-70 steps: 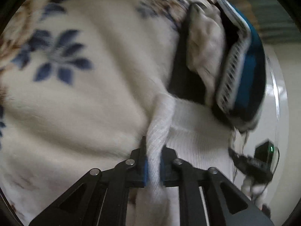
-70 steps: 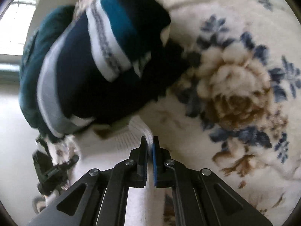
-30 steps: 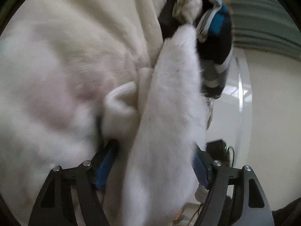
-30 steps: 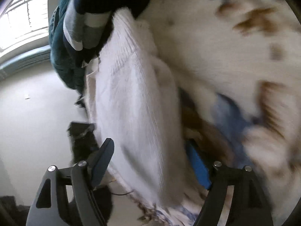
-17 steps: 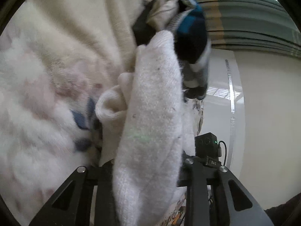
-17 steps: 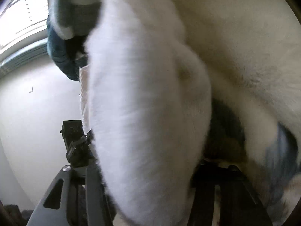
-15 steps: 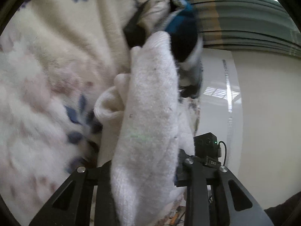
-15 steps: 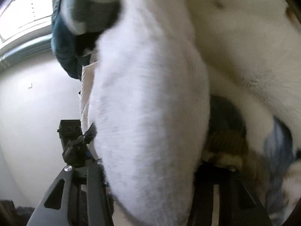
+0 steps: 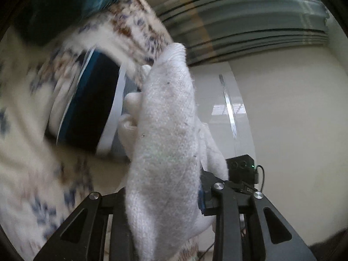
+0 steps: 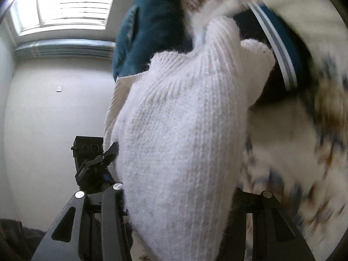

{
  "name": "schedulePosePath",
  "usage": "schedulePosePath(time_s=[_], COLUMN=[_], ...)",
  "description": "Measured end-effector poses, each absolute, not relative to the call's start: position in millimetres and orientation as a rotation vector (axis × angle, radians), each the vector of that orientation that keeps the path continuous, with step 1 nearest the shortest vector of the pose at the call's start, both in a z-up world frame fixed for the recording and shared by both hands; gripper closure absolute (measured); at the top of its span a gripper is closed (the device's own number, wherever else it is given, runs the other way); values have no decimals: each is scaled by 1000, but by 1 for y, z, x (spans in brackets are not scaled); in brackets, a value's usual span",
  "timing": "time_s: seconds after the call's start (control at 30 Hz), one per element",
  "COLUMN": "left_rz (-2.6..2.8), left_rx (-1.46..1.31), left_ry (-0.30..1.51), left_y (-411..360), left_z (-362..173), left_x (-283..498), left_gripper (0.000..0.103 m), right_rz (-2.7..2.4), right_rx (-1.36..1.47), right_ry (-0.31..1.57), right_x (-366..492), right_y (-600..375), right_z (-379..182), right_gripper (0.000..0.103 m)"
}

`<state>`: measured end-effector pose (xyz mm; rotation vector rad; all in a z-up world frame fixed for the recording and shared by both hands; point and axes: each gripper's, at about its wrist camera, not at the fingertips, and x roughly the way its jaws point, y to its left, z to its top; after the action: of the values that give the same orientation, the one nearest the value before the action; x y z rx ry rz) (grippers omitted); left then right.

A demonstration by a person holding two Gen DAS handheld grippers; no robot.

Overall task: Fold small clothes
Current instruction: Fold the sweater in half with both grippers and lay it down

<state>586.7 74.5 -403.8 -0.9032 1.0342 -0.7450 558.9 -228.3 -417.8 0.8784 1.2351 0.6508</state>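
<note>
The left gripper (image 9: 165,198) has its two fingers closed onto a thick fold of the white knit sweater (image 9: 165,130), which fills the gap between them and rises ahead of the fingertips. The right gripper (image 10: 178,195) likewise clamps the same white knit sweater (image 10: 184,130), its ribbed bulk bulging out between and above both fingers. Beyond the fingertips lie a navy striped garment (image 9: 91,108), a teal garment (image 10: 150,32) and the blurred floral blanket (image 10: 304,141).
</note>
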Motion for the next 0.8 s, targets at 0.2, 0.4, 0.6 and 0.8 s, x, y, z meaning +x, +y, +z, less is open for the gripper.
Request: schedulePosePath(time_s=[0.2,0.4,0.6,0.8], left_rz=[-695,-604,-473,-270], left_rx=[-918,-826,-598,-308], left_ry=[1007,1123,1131,999], left_y=[62,61,53,31], left_z=[-451,-497,-460,-418], left_x=[688,717,704,689], left_gripper=[76,73,67,2], right_rz=[655,606,487,103], right_rx=[829,747,558,113], right_ry=[1228,1370,1421,1230], right_x=[679,763,757,696], right_y=[-250,-264,-249,-233], right_z=[-441,-502,-495,-435], right_gripper=[53,50,30,0])
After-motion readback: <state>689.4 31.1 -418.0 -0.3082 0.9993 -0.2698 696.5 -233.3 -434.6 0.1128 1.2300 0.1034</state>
